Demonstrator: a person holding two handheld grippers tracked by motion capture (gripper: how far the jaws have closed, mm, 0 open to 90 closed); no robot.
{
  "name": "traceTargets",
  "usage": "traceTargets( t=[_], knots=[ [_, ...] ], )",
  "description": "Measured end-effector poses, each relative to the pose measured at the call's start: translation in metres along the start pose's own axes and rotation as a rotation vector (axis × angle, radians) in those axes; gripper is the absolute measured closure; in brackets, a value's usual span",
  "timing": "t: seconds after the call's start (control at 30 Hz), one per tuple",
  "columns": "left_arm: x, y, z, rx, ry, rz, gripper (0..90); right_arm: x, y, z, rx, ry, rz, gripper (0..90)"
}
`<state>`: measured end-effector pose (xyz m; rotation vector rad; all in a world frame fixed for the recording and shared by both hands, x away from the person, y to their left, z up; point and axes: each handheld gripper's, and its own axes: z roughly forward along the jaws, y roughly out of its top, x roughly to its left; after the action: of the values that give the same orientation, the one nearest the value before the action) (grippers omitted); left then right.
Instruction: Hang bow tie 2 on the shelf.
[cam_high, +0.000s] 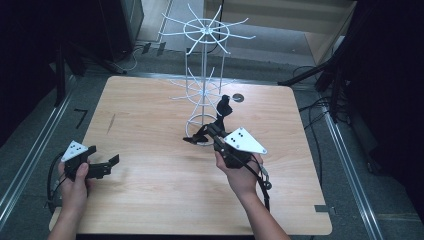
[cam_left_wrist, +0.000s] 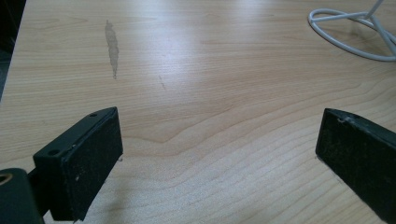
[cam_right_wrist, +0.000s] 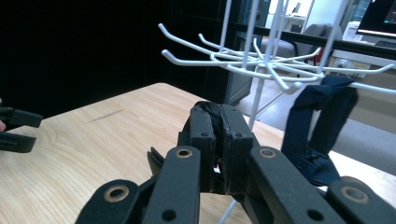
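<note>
Presently the right gripper (cam_right_wrist: 217, 116), jaws closed with nothing clearly between them, sits just beside the dark strap (cam_right_wrist: 322, 126) hanging lengthwise downward from a rack (cam_high: 204, 75) hook, while the left gripper (cam_left_wrist: 219, 154), jaws open and empty, rests well apart over the counter (cam_high: 150, 200).

The light wooden bench with rounded corners (cam_high: 150, 200) stands on a grey floor (cam_high: 350, 200), a metal rail (cam_high: 30, 160) running along the floor to the left of the left tongs (cam_high: 111, 164). Beyond the right tongs (cam_high: 202, 134), black cables (cam_high: 315, 107) trail over the floor, and a pale wooden cabinet (cam_high: 300, 20) catches the light. Dark equipment flanks both far sides.
</note>
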<state>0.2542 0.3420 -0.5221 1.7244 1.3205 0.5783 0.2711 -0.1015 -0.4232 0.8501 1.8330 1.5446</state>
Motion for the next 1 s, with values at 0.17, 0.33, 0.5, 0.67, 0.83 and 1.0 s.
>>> traceTargets(
  t=[0.17,0.33,0.5,0.67,0.83,1.0],
  knots=[
    [0.000,0.000,0.000,0.000,0.000,0.000,1.4,-0.006,0.002,-0.003,-0.010,-0.012,0.003,86.6],
    [0.000,0.000,0.000,0.000,0.000,0.000,1.4,-0.010,0.004,-0.006,-0.020,-0.021,0.011,86.6],
    [0.000,0.000,0.000,0.000,0.001,0.000,1.4,-0.014,0.006,-0.009,-0.028,-0.030,0.017,86.6],
    [0.000,0.000,0.000,-0.001,0.001,0.000,1.4,-0.018,0.008,-0.013,-0.040,-0.037,0.027,86.6],
    [0.000,0.000,0.000,-0.001,0.000,0.001,1.4,-0.022,0.010,-0.015,-0.047,-0.043,0.032,86.6],
    [0.000,0.000,0.000,-0.002,0.001,0.001,1.4,-0.024,0.014,-0.018,-0.059,-0.043,0.033,86.6]
  ],
)
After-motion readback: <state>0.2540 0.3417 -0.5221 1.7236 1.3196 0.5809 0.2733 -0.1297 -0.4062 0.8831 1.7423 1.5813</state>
